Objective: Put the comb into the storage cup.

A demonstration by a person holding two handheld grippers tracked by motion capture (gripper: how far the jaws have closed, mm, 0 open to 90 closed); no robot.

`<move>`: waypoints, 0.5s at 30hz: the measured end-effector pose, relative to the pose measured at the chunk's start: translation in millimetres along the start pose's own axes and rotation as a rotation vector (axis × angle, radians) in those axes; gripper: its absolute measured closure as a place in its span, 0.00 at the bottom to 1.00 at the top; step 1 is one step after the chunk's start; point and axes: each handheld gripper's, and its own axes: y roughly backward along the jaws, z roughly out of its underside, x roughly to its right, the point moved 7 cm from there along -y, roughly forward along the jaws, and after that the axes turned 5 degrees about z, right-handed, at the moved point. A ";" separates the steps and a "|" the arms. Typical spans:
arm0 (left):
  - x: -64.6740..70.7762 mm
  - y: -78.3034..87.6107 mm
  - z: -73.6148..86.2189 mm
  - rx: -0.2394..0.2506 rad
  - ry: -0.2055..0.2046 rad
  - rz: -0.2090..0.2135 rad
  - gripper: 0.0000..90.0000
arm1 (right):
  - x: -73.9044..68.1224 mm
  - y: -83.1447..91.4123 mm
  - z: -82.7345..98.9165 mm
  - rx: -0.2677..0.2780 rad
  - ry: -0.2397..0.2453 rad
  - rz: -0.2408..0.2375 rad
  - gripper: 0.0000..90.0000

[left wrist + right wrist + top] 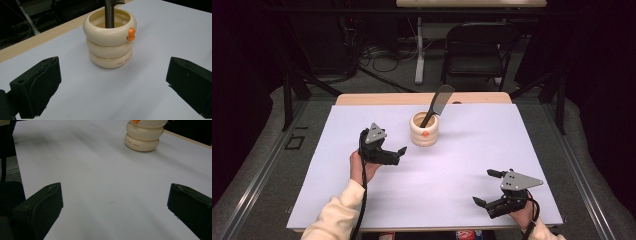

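Your left claw [398, 152] hangs released just above the bench [462, 165], its jaws spread wide with nothing between them, pointing toward the cream holder [424, 129]. In the left gripper view the same claw [113, 85] frames that holder [110, 37] straight ahead, near but not touching; bare white surface lies between the jaw tips and the holder's base. Your left hand [362, 167] grips the tool from below, the cable trailing back along your pale sleeve [334, 215].

The holder is built like three stacked rings, stands upright toward the far middle of the bench, and carries a small orange mark [130, 34] on its top ring, facing you. A dark comb [437, 104] stands in it, handle down inside the opening, leaning so that its toothed end rises up and to the right beyond the rim. In the left gripper view you see the comb's shaft [109, 13] going down into the holder; its upper end runs out of the picture.

Your right claw [487, 187] is also released, jaws well apart and holding nothing, low over the near right corner of the bench and well apart from the holder. The grey three-cornered plate [519, 181] sits on top of it. In the right gripper view this claw [115, 205] looks across a wide stretch of white surface, with the holder [142, 137] far off at the top, its upper ring cut off by the edge.

A folding chair [477, 50] stands on the floor beyond the bench.
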 end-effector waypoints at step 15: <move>12.9 19.7 13.6 0.010 -0.004 -0.016 0.00 | -0.2 0.1 -0.3 0.004 0.000 -0.002 0.00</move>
